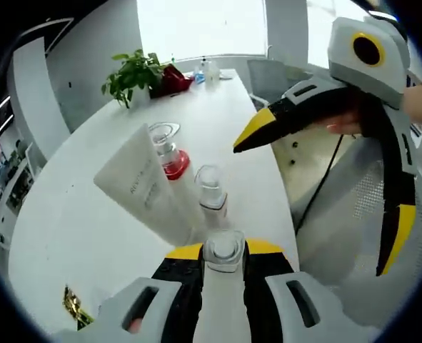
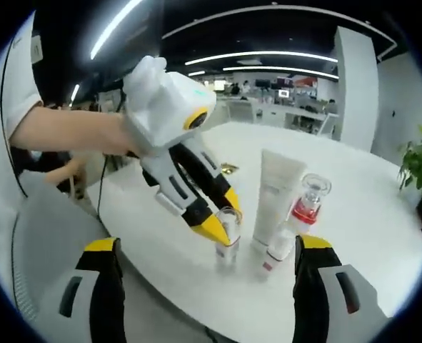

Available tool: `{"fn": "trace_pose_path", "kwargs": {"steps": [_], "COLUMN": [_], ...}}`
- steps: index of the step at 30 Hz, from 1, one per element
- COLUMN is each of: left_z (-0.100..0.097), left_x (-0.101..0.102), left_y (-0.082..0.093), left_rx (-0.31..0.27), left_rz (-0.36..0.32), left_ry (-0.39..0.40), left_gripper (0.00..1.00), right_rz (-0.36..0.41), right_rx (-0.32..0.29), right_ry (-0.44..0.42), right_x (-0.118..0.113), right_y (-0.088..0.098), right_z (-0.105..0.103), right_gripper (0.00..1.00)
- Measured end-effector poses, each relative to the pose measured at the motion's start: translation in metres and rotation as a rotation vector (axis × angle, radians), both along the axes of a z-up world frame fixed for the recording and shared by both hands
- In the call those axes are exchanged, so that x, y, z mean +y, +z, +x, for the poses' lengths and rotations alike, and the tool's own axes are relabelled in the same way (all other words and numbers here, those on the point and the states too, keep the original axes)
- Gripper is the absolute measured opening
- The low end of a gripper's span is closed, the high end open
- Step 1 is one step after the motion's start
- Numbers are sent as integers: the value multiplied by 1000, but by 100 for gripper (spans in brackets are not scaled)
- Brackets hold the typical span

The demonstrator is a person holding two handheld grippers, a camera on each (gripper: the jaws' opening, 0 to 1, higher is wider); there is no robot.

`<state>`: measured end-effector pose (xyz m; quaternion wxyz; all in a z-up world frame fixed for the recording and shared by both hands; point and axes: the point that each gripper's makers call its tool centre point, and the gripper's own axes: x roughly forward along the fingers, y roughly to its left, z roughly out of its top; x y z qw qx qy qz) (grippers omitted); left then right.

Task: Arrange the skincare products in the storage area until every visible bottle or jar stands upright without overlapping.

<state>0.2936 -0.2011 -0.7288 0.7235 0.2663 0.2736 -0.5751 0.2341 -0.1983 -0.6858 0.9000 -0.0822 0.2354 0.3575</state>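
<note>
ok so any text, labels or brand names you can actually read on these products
None can be read.
White tube: a line of grey lettering runs along it, too blurred to make out.
Small white bottle: a red mark near its base, too small to read.
Red-collared clear-cap bottle: no lettering visible.
Small clear bottle between the left tongs: no lettering visible.

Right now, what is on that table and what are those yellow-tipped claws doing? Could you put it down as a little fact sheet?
surface: white table
products: white tube, standing cap-down; red-collared bottle; small clear bottle; small white bottle
left gripper: jaws closed on the small clear bottle's top
right gripper: jaws wide apart, holding nothing
right gripper position: raised beside the table edge
background: potted plant at the table's far end
</note>
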Motion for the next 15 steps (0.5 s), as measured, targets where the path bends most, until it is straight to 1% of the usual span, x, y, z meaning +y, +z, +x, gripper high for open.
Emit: {"fn": "trace_pose_path", "kwargs": {"steps": [8, 9, 15], "left_z": [9, 8, 15], "left_x": [-9, -12, -20], "left_y": [-6, -3, -3], "left_rx": [1, 3, 10], "left_rz": [-7, -21, -39], "left_ry": [-3, 1, 9], "left_gripper": [25, 25, 25], "right_rz": [8, 7, 8], "right_rx": [1, 1, 5], "right_ry": [-11, -12, -15], "right_x": [-2, -2, -2], "right_y": [0, 0, 0], "right_z": [1, 1, 1], "right_gripper": [99, 99, 99]}}
